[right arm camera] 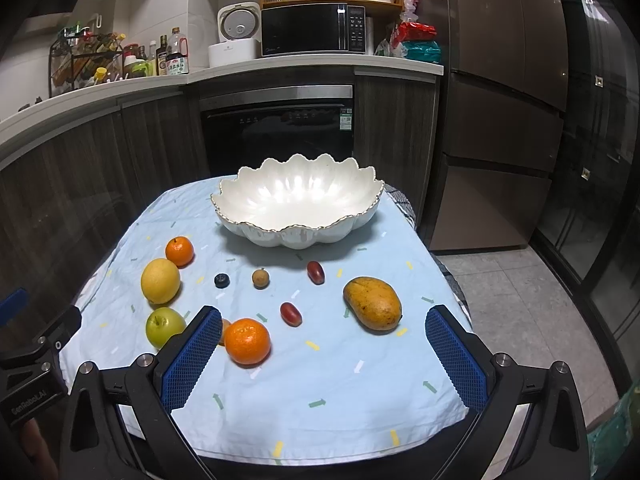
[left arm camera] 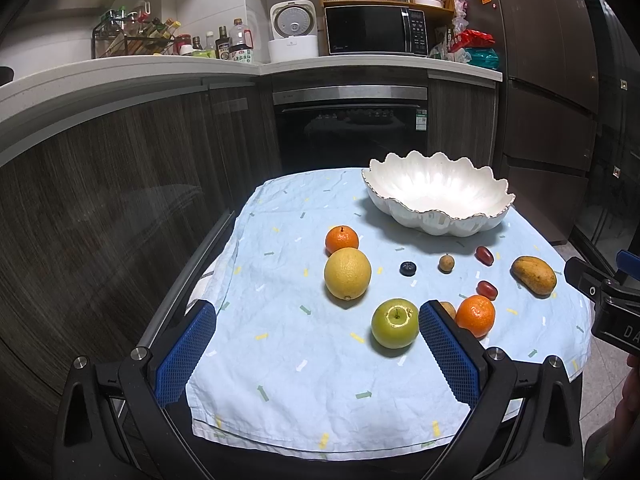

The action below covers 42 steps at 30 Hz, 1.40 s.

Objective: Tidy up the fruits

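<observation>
Right wrist view: both claws gape empty, left claw (left arm camera: 316,354), right claw (right arm camera: 324,356) half-hiding a small brown fruit (right arm camera: 225,329).

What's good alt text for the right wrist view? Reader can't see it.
An empty white scalloped bowl sits at the far end of a light blue cloth, with loose fruit in front: a mango, two tangerines, a lemon, a green apple and smaller fruits. The open right gripper holds nothing; a kitchen counter lies behind.

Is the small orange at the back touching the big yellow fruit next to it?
Cannot tell. In both wrist views the small orange and the yellow fruit overlap at their edges with no gap showing, but one may only stand behind the other.
</observation>
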Each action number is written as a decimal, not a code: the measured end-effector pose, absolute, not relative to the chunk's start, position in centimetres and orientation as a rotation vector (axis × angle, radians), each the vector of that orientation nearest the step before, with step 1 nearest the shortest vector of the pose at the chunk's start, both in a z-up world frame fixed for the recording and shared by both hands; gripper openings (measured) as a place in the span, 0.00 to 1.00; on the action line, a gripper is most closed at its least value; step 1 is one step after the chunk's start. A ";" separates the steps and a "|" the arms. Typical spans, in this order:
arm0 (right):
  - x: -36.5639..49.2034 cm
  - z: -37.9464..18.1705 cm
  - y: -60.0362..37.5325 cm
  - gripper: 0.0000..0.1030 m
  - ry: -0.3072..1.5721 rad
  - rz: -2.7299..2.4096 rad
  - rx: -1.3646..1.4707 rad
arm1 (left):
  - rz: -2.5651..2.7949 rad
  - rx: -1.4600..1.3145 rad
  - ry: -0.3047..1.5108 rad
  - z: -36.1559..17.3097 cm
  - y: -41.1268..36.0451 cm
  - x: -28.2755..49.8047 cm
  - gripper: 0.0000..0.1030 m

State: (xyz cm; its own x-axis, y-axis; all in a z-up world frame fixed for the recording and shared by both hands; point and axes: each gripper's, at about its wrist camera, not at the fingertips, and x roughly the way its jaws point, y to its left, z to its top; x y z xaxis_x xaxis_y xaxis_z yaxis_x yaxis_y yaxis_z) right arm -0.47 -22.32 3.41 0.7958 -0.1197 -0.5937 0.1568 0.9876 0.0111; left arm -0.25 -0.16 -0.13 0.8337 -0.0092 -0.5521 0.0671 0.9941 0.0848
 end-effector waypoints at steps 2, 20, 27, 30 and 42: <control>-0.5 3.4 -22.3 1.00 0.634 -0.149 0.062 | -0.041 0.102 0.582 -0.1 -0.2 -0.2 1.00; -0.4 3.5 -22.3 1.00 0.636 -0.149 0.061 | -0.042 0.103 0.582 0.1 -0.1 -0.1 1.00; -0.3 3.4 -22.3 1.00 0.637 -0.150 0.061 | -0.043 0.103 0.583 0.1 -0.1 -0.1 1.00; -0.3 3.4 -22.3 1.00 0.638 -0.149 0.062 | -0.045 0.103 0.584 0.2 -0.2 -0.1 1.00; 0.2 3.3 -22.6 1.00 0.637 -0.154 0.068 | -0.062 0.119 0.575 0.1 -0.6 0.3 1.00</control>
State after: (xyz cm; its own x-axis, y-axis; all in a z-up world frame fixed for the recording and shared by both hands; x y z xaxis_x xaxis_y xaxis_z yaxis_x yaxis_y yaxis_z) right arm 0.19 -22.58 3.26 0.7929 -0.1223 -0.5970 0.1639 0.9864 0.0155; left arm 0.32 -0.61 0.08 0.8375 -0.0252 -0.5459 0.0919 0.9912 0.0952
